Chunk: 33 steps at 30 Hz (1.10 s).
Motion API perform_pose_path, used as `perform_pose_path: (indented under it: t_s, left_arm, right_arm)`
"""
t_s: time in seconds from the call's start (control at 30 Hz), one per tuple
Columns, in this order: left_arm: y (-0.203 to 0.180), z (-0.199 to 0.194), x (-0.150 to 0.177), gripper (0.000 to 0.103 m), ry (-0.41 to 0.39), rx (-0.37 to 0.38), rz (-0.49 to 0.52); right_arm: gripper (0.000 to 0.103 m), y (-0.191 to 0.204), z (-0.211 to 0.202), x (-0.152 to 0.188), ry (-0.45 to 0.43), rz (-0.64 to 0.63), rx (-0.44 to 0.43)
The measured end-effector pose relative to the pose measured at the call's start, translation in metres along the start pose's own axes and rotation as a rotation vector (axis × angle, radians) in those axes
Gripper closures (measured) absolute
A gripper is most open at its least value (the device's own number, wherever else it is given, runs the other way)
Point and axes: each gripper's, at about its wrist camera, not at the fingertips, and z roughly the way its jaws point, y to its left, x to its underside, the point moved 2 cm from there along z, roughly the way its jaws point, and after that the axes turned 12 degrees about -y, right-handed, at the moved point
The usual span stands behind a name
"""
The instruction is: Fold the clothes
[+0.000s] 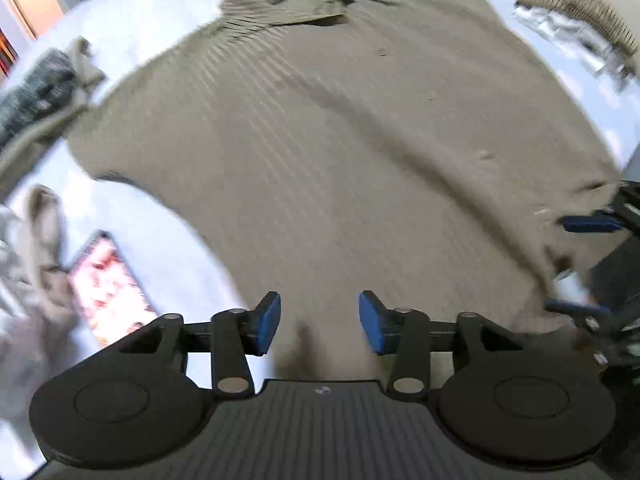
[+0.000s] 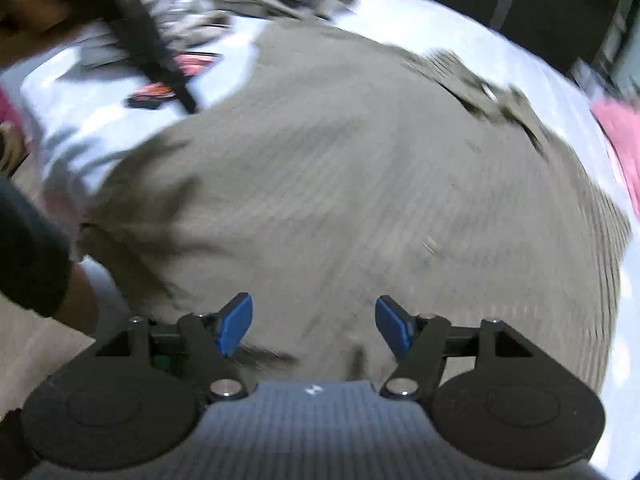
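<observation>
olive ribbed shirt [image 1: 340,140] spread flat on a pale blue bed [image 1: 168,12], both jaws open above its hem.

left wrist: left gripper [image 1: 319,322] empty; a book [image 1: 108,292] and loose clothes [image 1: 32,96] lie nearby.
right wrist: right gripper [image 2: 314,326] empty over the shirt; pink cloth [image 2: 620,140] at right, blurred.

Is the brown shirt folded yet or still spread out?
Spread out: the shirt lies flat across the bed, collar and hem both showing.
</observation>
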Motion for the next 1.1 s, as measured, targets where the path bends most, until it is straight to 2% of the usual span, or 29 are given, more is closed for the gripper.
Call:
perform_pose_path:
  t_s: [0.13, 0.23, 0.37, 0.5, 0.63, 0.73, 0.87, 1.0, 1.1]
  left_arm:
    - [0.034, 0.000, -0.008, 0.061, -0.005, -0.036, -0.025]
    - [0.060, 0.004, -0.018, 0.057, -0.028, -0.063, -0.085]
    - [0.108, 0.025, -0.033, 0.053, -0.095, -0.105, -0.312]
    - [0.164, 0.052, -0.043, 0.053, -0.167, -0.181, -0.567]
    - [0.211, 0.076, -0.049, 0.053, -0.248, -0.260, -0.686]
    - [0.239, 0.090, -0.048, 0.053, -0.294, -0.350, -0.782]
    - [0.254, 0.112, -0.045, 0.053, -0.299, -0.331, -0.918]
    - [0.255, 0.131, -0.040, 0.053, -0.252, -0.322, -1.032]
    - [0.256, 0.141, -0.031, 0.053, -0.253, -0.298, -1.080]
  right_arm:
    - [0.032, 0.041, 0.010, -0.015, -0.048, -0.129, -0.046]
    - [0.032, 0.057, 0.014, -0.030, -0.076, -0.164, -0.071]
    - [0.031, 0.066, 0.021, -0.046, -0.092, -0.183, -0.081]
    - [0.031, 0.046, 0.014, -0.054, -0.091, -0.203, -0.081]
    - [0.024, 0.001, 0.005, -0.059, -0.118, -0.205, 0.004]
    - [0.024, -0.019, 0.008, -0.059, -0.121, -0.174, 0.061]
    - [0.024, -0.033, 0.014, -0.061, -0.126, -0.105, 0.090]
    - [0.024, -0.029, 0.031, -0.057, -0.113, -0.102, 0.032]
    - [0.024, -0.026, 0.038, -0.053, -0.102, -0.104, 0.009]
